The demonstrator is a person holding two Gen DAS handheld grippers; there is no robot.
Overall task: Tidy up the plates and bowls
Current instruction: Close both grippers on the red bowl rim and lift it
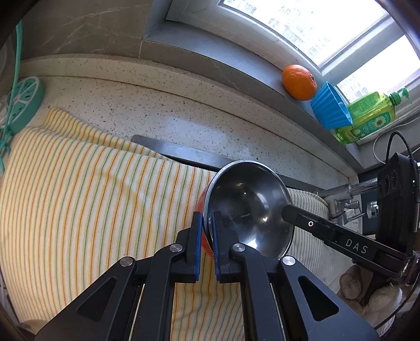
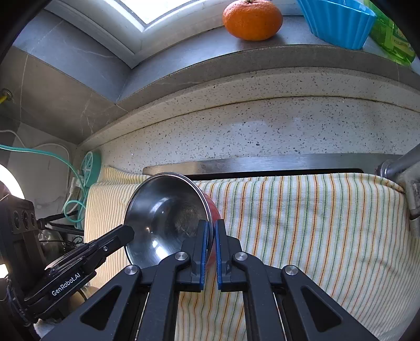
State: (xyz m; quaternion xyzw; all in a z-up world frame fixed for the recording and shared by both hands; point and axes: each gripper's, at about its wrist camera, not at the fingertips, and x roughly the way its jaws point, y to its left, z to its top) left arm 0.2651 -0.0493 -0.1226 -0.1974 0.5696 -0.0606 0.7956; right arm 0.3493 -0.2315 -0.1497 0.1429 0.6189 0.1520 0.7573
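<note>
Steel bowl (image 1: 249, 207) gripped from both sides
Left claw (image 1: 207, 223) and right claw (image 2: 212, 230) each pinch its rim — bowl tilted above the striped cloth (image 1: 92, 183)

Steel bowl (image 1: 249, 207) rim between both grippers' jaws

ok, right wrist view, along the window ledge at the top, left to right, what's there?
Round orange tangerine → fluted blue plastic bowl → translucent green dish-soap bottle at the right edge.
</note>
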